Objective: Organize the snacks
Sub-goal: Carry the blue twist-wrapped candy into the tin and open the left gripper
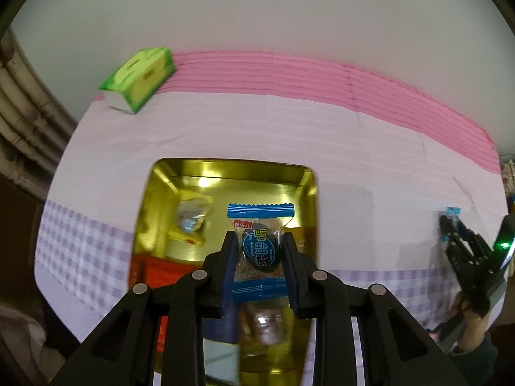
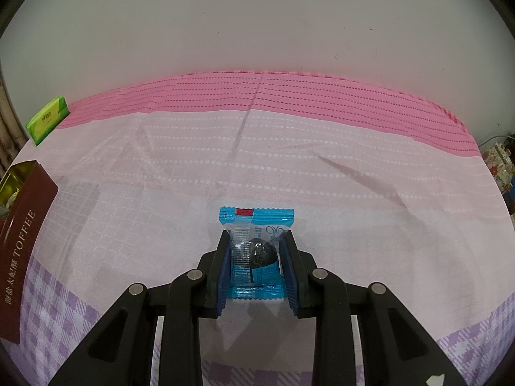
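Snack packets are sitting in both hand-held grippers, one apiece. In the left wrist view, the left hand-held gripper (image 1: 257, 251) is clamping a small blue-and-clear packet (image 1: 260, 247) at the centre of the frame, its pads pressing the sides around a dark oval sweet. The packet is hanging above an open gold tin (image 1: 309, 193), whose shiny floor is already showing blurred wrappers at centre left. In the right wrist view, the right hand-held gripper (image 2: 256, 257) is closing on a second packet (image 2: 256, 251), lying on or just above the cloth-covered counter (image 2: 354, 193) at centre frame; whether it is lifted cannot be told. A brown tin lid (image 2: 22, 257) marked TOFFEE is standing at the left edge, and a green box (image 2: 47, 120) is resting at the upper left.

Each packet is looking very light, with thin, glossy film that is likely slippery and crinkles easily. The sweet inside seems firm, so gripping across that bulge, as both pairs of pads are doing, is probably giving the surest hold; the flat crimped ends would likely fold or slide. Little squeezing force should be needed, and dropping into the tin is carrying little risk of damage.
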Demonstrator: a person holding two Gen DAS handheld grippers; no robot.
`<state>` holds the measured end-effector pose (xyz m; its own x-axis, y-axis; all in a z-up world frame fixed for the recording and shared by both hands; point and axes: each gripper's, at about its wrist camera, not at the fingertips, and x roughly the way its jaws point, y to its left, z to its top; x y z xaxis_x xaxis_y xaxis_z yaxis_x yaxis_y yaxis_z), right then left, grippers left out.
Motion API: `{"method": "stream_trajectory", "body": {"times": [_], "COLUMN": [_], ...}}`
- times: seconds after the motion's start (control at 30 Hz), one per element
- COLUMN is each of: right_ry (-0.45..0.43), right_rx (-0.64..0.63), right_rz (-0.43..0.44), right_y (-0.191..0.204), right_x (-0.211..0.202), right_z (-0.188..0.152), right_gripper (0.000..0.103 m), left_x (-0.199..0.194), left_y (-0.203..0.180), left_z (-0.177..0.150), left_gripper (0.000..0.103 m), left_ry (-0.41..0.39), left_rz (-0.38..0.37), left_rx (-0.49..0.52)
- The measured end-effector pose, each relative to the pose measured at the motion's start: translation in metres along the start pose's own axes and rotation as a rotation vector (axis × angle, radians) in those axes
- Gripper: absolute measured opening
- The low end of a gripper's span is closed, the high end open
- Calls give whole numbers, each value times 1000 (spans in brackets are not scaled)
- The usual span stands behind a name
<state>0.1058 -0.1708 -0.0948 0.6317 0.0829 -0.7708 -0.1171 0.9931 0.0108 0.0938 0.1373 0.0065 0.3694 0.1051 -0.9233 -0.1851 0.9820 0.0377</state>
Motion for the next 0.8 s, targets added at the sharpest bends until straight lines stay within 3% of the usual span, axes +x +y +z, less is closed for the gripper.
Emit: {"method": "stream_trajectory", "body": {"times": [0.3,0.8], "right_ry": [0,0], "right_rx": [-3,-2], "right_rz": [-3,-3], "right_y": [0,0], "right_x": [0,1], "right_z": [1,0], "right_gripper": [27,27], "left_x": [14,50], "left_y": [35,57], "left_z": [-5,-13], "left_gripper": [28,28], "left_ry": [20,81], "left_rz": [63,109], "left_rx": [-31,-41]}}
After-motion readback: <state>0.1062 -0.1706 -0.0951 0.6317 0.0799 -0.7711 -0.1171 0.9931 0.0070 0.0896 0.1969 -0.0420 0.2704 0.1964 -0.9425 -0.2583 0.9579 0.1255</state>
